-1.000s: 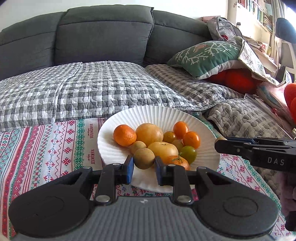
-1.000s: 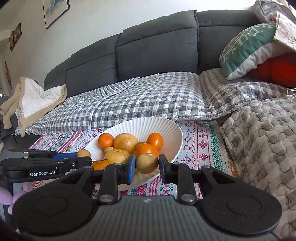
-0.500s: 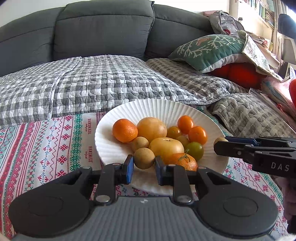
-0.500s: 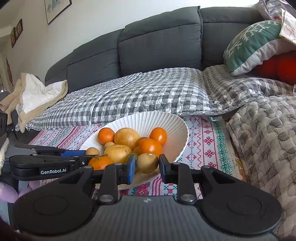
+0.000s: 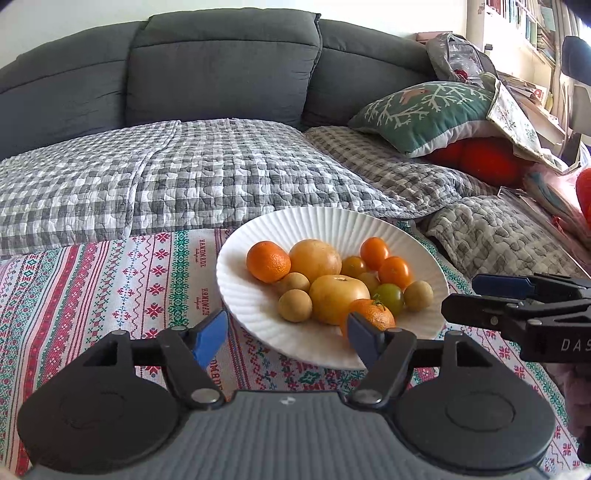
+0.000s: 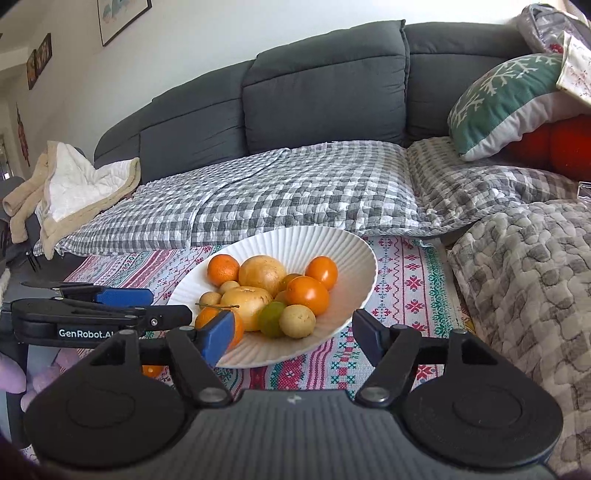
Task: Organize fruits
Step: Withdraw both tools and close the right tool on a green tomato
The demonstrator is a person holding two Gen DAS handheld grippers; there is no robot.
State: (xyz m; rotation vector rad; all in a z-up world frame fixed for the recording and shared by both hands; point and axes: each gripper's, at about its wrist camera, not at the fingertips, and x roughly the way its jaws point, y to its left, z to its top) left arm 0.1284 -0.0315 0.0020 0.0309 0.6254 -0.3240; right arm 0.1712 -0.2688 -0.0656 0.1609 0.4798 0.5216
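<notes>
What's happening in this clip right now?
A person holds a two-finger tool in each hand over a white ribbed plate piled with fruit on a patterned cloth in front of a grey sofa. Both the left tool and the right tool are open and empty, poised at the plate's near edge. All visible fruit, including the mandarin, the green tomato and the small brown fruit, lies on the plate.

Behind, a dark grey sofa (image 5: 221,70), its seat draped with a grey-and-white checked quilt (image 5: 177,184). To the right, a green snowflake cushion (image 5: 428,110) atop a red cushion (image 5: 476,158), with bookshelves (image 5: 524,33) beyond. In front, a red-and-green patterned cloth (image 5: 110,288); far left, a beige-edged white blanket (image 6: 74,184) and framed pictures (image 6: 122,18) on the wall.
</notes>
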